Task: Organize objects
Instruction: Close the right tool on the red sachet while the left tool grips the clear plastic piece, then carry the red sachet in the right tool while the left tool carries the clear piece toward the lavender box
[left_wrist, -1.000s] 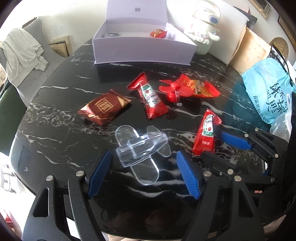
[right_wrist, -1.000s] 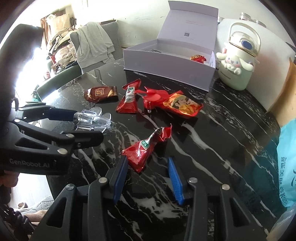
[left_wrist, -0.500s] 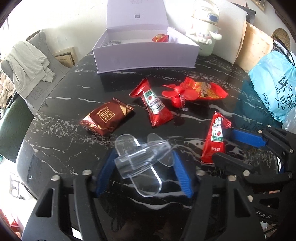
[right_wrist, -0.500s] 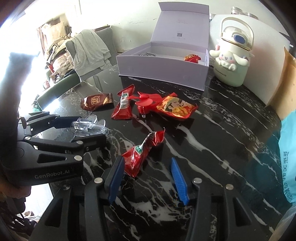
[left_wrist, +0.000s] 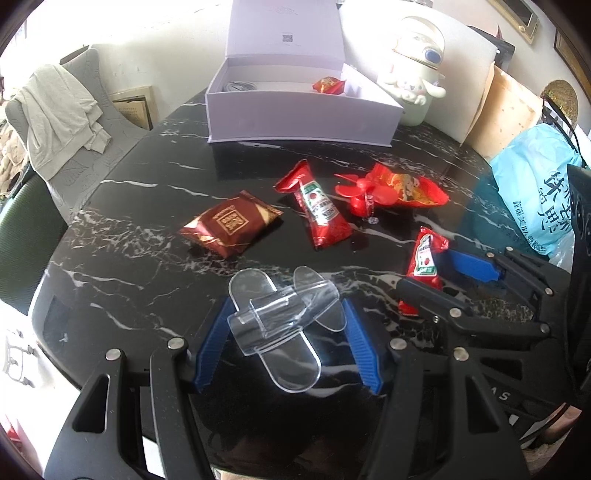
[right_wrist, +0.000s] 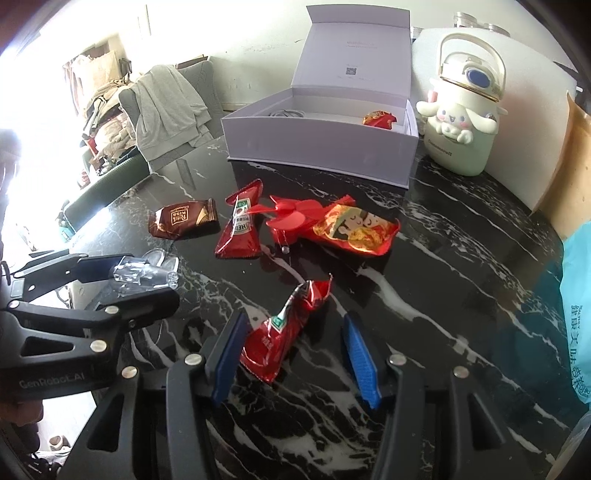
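A clear plastic plane-shaped piece (left_wrist: 284, 321) sits between the blue fingers of my left gripper (left_wrist: 286, 339), which is shut on it just above the black marble table (left_wrist: 147, 280). The right wrist view shows the same clear piece (right_wrist: 144, 275) held in the left gripper (right_wrist: 140, 282). My right gripper (right_wrist: 291, 354) is open, with a crumpled red ketchup packet (right_wrist: 284, 332) lying on the table between its fingers. That packet (left_wrist: 424, 258) also shows in the left wrist view. An open lavender box (left_wrist: 303, 110) stands at the back with a red candy (left_wrist: 328, 85) inside.
On the table lie a brown chocolate packet (left_wrist: 231, 223), a second ketchup packet (left_wrist: 319, 210), a red toy fan (left_wrist: 364, 194) and a red snack packet (left_wrist: 417, 190). A white character kettle (left_wrist: 413, 88) stands behind the box, a blue bag (left_wrist: 535, 192) at right, a draped chair (left_wrist: 59, 118) at left.
My left gripper's fingers have come together on the clear piece and raised it off the table. The right gripper has moved forward, so the ketchup packet lies deeper between its fingers.
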